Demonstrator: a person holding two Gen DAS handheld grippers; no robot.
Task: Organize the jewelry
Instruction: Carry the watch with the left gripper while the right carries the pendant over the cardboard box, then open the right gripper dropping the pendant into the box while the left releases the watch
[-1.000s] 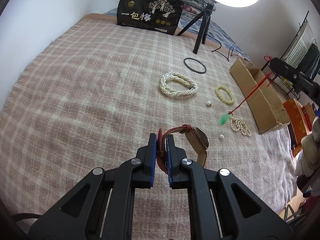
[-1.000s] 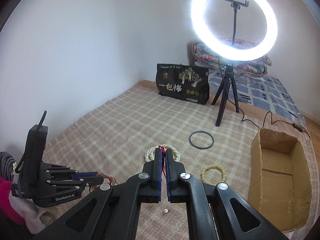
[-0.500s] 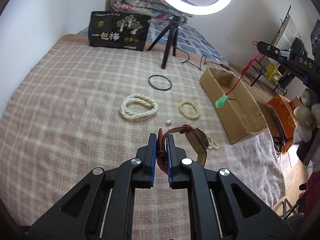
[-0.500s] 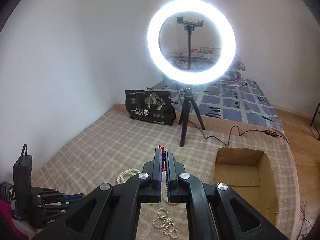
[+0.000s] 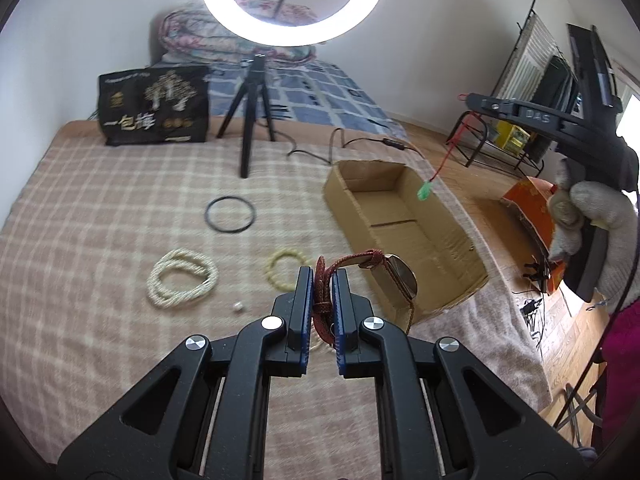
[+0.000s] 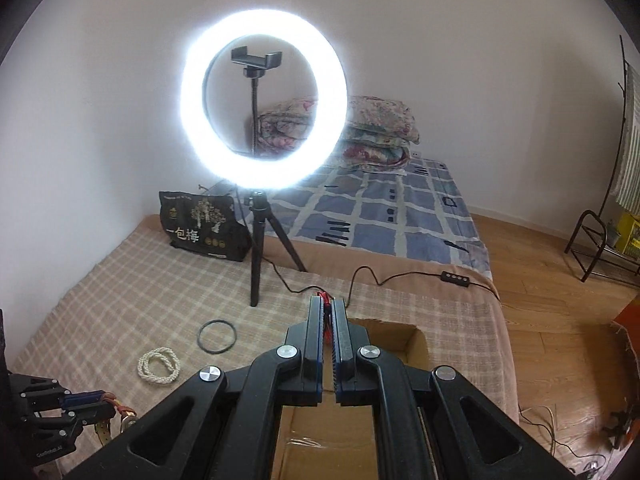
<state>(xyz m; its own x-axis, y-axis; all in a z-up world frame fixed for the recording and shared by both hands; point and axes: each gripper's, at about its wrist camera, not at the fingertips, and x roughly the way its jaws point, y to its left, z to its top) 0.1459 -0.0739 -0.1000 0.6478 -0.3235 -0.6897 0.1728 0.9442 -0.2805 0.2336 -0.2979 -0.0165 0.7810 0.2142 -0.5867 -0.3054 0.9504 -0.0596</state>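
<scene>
- The left gripper (image 5: 321, 280) is closed on the reddish-brown strap of a wristwatch (image 5: 394, 280); the watch case hangs just to the right of the fingertips, above the near end of the cardboard box (image 5: 448, 236).
- The right gripper (image 6: 328, 312) is clamped on a red cord (image 6: 325, 297); in the left wrist view that cord runs down to a green pendant (image 5: 424, 191) hanging over the open box.
- Ahead and left of the left gripper, on the blanket (image 5: 100, 220), lie a yellowish bead bracelet (image 5: 285, 270), a coiled pearl necklace (image 5: 182, 280), one loose pearl (image 5: 238, 307) and, farther off, a black ring (image 5: 229, 215).
- The blanket is a pink-and-cream check spread over a low bed; beyond it lies a blue-checked sheet (image 6: 384, 216) with folded floral quilts (image 6: 360, 128) against the white wall. Wooden floor (image 6: 560, 320) shows to the right.
- A lit ring light (image 6: 264, 98) on a black tripod stands at the blanket's far edge, well ahead of both grippers, with a phone clamp in its centre and a cable trailing right.
- A black bag (image 5: 154, 106) left of the tripod reads "一包梅" in white; its smaller print is too small to read.
- The right gripper's body (image 5: 538, 116) bears raised letters "DAS"; a white-gloved hand (image 5: 600, 232) holds it.
</scene>
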